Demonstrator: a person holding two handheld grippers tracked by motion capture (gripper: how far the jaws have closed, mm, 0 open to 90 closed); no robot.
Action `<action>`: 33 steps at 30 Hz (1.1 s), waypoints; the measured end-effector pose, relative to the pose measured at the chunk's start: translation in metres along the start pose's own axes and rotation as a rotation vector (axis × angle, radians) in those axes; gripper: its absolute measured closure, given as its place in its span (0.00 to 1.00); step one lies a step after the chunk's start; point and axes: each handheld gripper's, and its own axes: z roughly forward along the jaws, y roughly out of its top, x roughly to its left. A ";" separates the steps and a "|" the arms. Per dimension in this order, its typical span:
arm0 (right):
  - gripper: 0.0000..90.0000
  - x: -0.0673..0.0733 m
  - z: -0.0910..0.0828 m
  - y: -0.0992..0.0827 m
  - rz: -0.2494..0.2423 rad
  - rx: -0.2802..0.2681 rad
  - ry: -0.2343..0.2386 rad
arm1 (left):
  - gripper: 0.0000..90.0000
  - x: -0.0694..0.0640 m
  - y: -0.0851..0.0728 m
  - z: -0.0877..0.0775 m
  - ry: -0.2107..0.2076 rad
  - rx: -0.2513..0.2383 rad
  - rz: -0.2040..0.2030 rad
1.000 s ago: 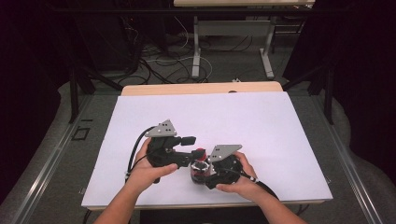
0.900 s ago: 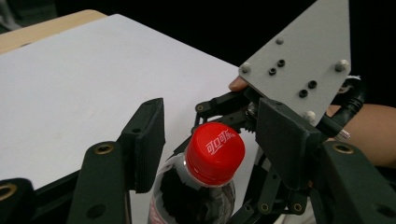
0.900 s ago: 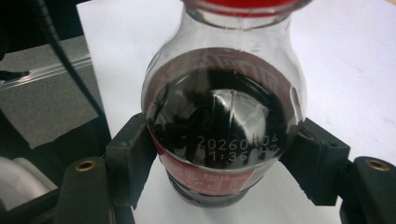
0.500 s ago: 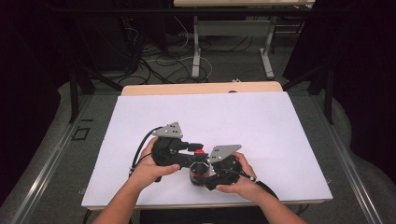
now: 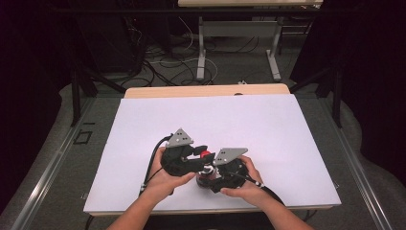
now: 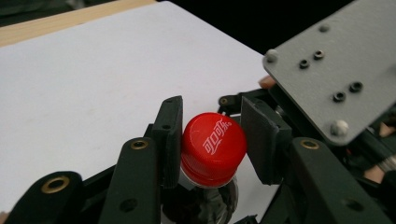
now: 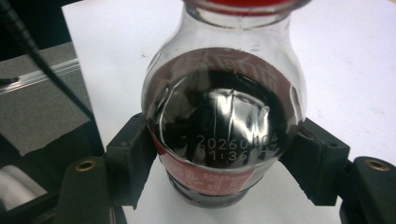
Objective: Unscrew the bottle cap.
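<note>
While the right gripper (image 7: 219, 154) clamps the bottle (image 7: 224, 116), the left gripper (image 6: 212, 140) flanks its cap (image 6: 213, 147), contact unclear, bottle base hidden.

Overhead light leaves the white table (image 5: 268, 129) bright while the room beyond stays dim. Glare streaks the bottle (image 7: 224, 116) glass, its printed date sharp. The red cap (image 6: 212, 147) is crisp; near jaws at 6 o'clock look soft.

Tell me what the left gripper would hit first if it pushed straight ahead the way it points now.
Probably the right gripper: its grey plate and black frame sit just beyond the red bottle cap that the left gripper has between its jaws. Depth is hard to judge here; it might pass onto the white tabletop.
</note>
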 end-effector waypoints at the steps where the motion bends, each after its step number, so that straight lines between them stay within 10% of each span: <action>1: 0.34 0.000 0.001 0.000 0.000 -0.009 -0.011 | 0.68 0.000 0.000 0.000 0.000 0.000 0.000; 2: 0.34 0.001 0.001 0.000 0.001 -0.008 -0.020 | 0.68 -0.007 -0.002 0.001 0.066 -0.025 -0.041; 8: 0.34 0.001 0.001 -0.001 -0.002 -0.005 -0.034 | 0.67 -0.018 -0.003 0.004 0.144 -0.042 -0.083; 16: 0.34 0.000 -0.002 0.001 -0.011 -0.013 0.005 | 0.51 0.004 0.002 -0.011 -0.011 -0.099 -0.002; 20: 0.34 0.002 -0.001 0.001 -0.018 -0.019 0.028 | 0.47 0.018 0.005 -0.016 -0.158 -0.024 0.069; 29: 0.34 0.003 0.000 0.001 -0.048 -0.012 0.054 | 0.60 0.028 0.004 -0.012 -0.285 0.029 0.188; 33: 0.34 0.004 -0.001 0.001 -0.042 -0.006 0.051 | 0.67 0.030 0.003 -0.011 -0.280 0.028 0.210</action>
